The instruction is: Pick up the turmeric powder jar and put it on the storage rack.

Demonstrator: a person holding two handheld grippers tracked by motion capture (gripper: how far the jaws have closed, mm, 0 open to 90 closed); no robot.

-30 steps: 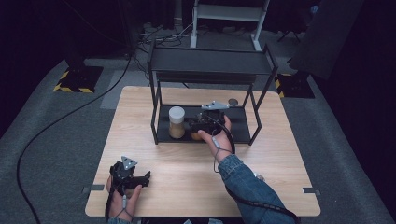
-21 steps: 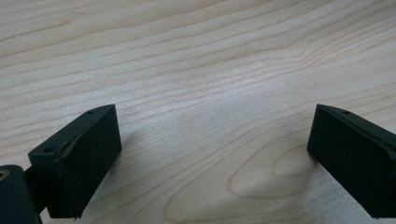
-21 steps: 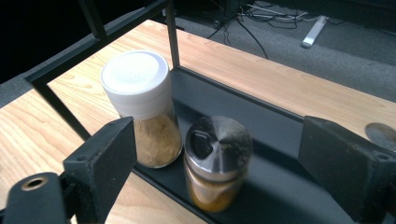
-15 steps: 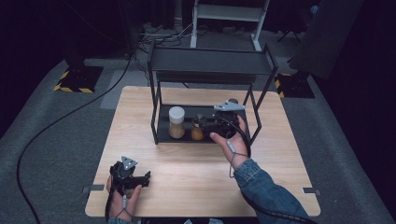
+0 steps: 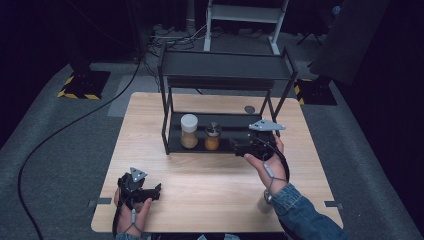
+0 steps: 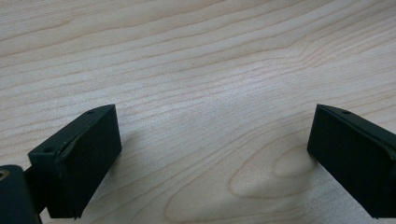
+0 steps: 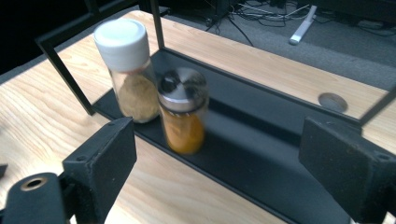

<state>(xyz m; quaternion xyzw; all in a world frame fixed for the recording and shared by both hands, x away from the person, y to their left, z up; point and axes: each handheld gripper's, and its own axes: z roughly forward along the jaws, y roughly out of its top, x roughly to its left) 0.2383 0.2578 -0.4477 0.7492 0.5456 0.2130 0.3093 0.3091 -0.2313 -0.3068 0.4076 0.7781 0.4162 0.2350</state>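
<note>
A black rack (image 5: 225,75) is seen standing on the far half of a wooden table (image 5: 210,180), and it serves as the landmark here. On the rack's bottom shelf (image 7: 261,140), toward its left end as seen from above, two jars are set upright just beside each other. The jar with the metal lid (image 5: 212,136) holds orange powder and stands to the right of the white-capped jar (image 5: 189,131), which is filled with a paler, tan powder. In the right gripper view the two jars (image 7: 183,112) (image 7: 128,70) appear nearly touching, though contact cannot be confirmed.

The right gripper (image 5: 239,148) is held in front of the rack's right half, at the front edge of the bottom shelf, and is pointed toward the jars. Its jaws are spread wide and nothing is gripped; the orange jar is seen beyond them, apart from both pads (image 7: 100,163).

The left gripper (image 5: 156,190) is rested low over the table, well apart from the rack, near the table's front left corner. Its jaws are likewise spread, with bare wood between them (image 6: 210,140).

A small round disc (image 5: 249,109) is seen on the table behind the rack's right end.
</note>
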